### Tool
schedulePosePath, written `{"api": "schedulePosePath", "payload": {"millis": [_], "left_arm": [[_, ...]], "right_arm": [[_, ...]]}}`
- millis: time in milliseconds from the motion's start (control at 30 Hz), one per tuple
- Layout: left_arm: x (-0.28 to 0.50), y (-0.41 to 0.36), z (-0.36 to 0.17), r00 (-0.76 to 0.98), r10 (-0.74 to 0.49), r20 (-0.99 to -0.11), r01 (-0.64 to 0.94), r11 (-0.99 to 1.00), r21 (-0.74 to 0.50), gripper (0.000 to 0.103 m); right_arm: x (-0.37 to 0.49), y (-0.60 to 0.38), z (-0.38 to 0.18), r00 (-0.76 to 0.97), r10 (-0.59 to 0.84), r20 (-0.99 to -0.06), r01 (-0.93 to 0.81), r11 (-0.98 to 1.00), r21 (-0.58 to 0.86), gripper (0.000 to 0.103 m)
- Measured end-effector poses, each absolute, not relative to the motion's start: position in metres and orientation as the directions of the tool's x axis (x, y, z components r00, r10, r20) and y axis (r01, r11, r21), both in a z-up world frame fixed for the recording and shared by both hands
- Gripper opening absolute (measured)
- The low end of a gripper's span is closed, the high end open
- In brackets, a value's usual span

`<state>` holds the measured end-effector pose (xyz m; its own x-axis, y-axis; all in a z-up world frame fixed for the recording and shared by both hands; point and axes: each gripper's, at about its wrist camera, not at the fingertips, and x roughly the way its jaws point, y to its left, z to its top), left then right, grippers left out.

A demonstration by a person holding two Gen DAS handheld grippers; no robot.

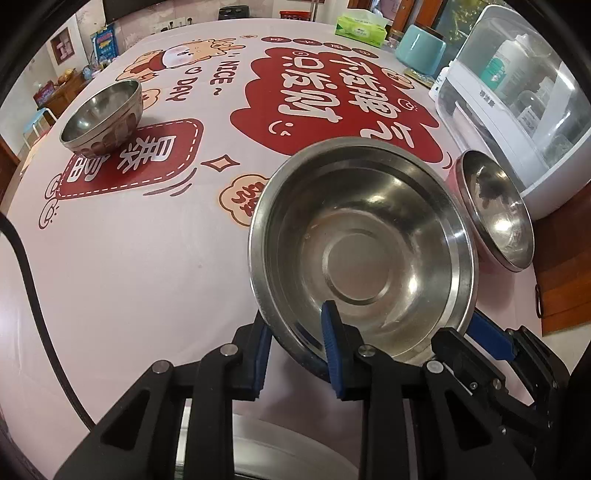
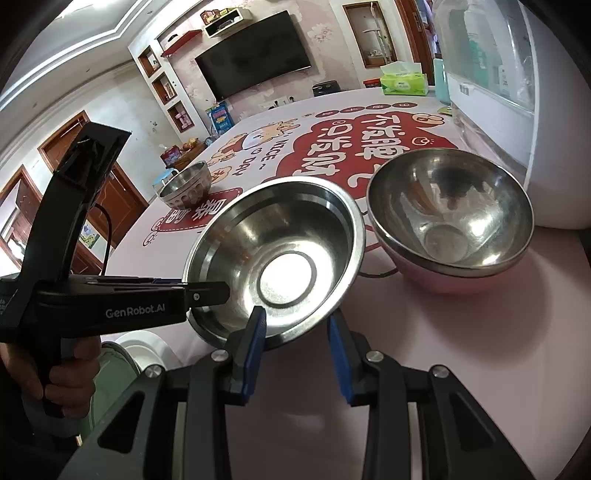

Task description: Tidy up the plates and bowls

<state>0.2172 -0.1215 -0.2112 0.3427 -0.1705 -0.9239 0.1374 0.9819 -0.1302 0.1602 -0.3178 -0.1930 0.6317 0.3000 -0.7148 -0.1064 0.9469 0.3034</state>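
A wide steel bowl sits near the table's front edge, a little tilted. My left gripper is shut on its near-left rim, with one blue pad inside and the other against the outer wall. My right gripper is shut on the near rim in the same way. In the right wrist view the left gripper comes in from the left. A pink bowl with a steel lining stands just right of the steel bowl. Small stacked steel bowls stand at the far left.
The tablecloth is pink with red cartoon prints. A white dish cabinet fills the right side. A green tissue box and a teal canister stand at the back. A white dish lies below the front edge. A hand grips the left handle.
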Motion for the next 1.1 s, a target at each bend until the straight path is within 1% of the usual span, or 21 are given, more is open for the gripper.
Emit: {"api": "schedulePosePath", "payload": {"millis": [200, 467, 700, 1100], "left_arm": [[0.211, -0.123, -0.207, 0.345, -0.177, -0.922, 0.15, 0.98, -0.132, 0.025], [0.195, -0.122, -0.186, 0.384, -0.195, -0.902, 0.161, 0.977, -0.143, 0.025], [0.173, -0.111, -0.164, 0.426, -0.217, -0.878, 0.143, 0.975, -0.172, 0.025], [0.123, -0.07, -0.128, 0.515, -0.235, -0.824, 0.095, 0.971, -0.217, 0.025]], "right_arm": [[0.157, -0.321, -0.19, 0.633, 0.291, -0.718, -0.093, 0.948, 0.303, 0.034], [0.148, -0.319, -0.175, 0.656, 0.278, -0.701, -0.095, 0.953, 0.288, 0.034], [0.133, -0.308, -0.155, 0.683, 0.279, -0.675, -0.132, 0.956, 0.262, 0.034], [0.103, -0.272, -0.119, 0.722, 0.303, -0.622, -0.225, 0.953, 0.204, 0.034]]}}
